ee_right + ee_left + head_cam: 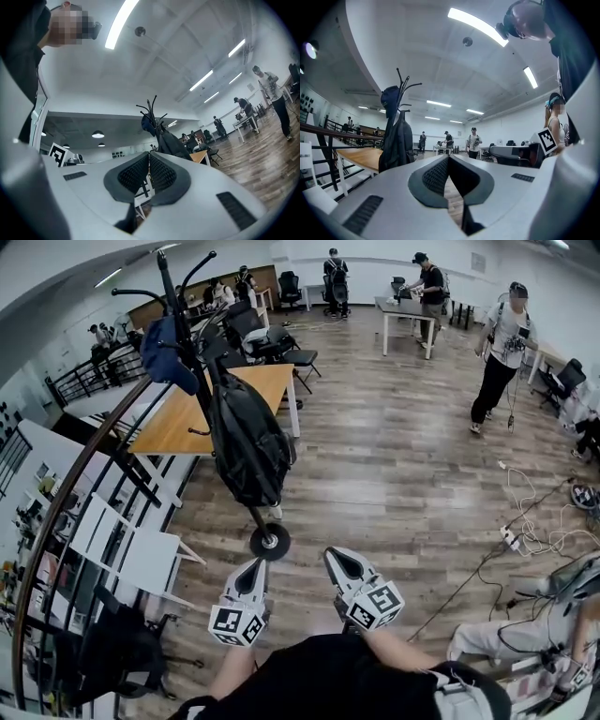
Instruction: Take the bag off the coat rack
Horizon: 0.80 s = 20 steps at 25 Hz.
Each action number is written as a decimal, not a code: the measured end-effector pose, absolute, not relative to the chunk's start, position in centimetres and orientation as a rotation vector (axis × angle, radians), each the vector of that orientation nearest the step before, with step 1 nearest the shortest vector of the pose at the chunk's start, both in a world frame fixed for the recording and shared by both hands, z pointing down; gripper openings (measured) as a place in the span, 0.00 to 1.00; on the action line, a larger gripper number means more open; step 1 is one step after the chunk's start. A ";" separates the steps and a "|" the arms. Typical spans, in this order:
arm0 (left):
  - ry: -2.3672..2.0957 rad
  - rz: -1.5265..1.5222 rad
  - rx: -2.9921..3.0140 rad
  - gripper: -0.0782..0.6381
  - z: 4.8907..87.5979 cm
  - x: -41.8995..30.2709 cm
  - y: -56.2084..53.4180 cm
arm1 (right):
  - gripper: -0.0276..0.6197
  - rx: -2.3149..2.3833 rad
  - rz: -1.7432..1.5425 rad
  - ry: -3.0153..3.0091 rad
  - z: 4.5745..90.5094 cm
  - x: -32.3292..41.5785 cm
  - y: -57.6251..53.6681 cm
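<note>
A black bag (pixel 246 442) hangs on a black coat rack (pixel 192 343), with a blue cap (pixel 167 354) on a hook above it. The rack's round base (pixel 270 542) stands on the wood floor just beyond my grippers. My left gripper (pixel 251 568) and right gripper (pixel 337 562) are side by side below the base, both shut and holding nothing. In the left gripper view the bag (pixel 396 140) hangs left of the closed jaws. In the right gripper view the bag (pixel 171 144) and rack (pixel 151 112) show just above the closed jaws.
A wooden table (pixel 211 404) stands behind the rack, with a black railing (pixel 84 521) and white panels to the left. Office chairs (pixel 262 338) sit beyond. Several people stand in the far room. Cables and a power strip (pixel 511 538) lie on the floor at right.
</note>
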<state>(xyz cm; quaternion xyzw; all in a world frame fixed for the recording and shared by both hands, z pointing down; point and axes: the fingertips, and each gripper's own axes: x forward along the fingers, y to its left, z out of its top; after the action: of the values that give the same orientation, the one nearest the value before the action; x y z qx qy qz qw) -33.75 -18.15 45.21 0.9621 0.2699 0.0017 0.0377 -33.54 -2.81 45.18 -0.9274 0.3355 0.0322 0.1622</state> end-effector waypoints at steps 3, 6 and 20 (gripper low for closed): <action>0.822 0.007 2.954 0.12 45.1 -33.3 -17.1 | 0.09 -2.640 0.086 0.951 45.2 -33.1 -1.6; 0.819 0.018 2.949 0.12 45.5 -32.8 -16.5 | 0.09 -2.639 0.081 0.943 45.5 -32.4 -0.8; 0.828 0.086 2.959 0.12 47.9 -24.4 -17.0 | 0.09 -2.650 -0.036 0.911 48.3 -24.0 -0.8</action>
<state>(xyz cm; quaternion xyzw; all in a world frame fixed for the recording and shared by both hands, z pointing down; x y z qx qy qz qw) -24.43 -16.99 47.92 0.9621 0.2693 0.0280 0.0336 -24.03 -0.83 48.31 -0.9321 0.3204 -0.0126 0.1685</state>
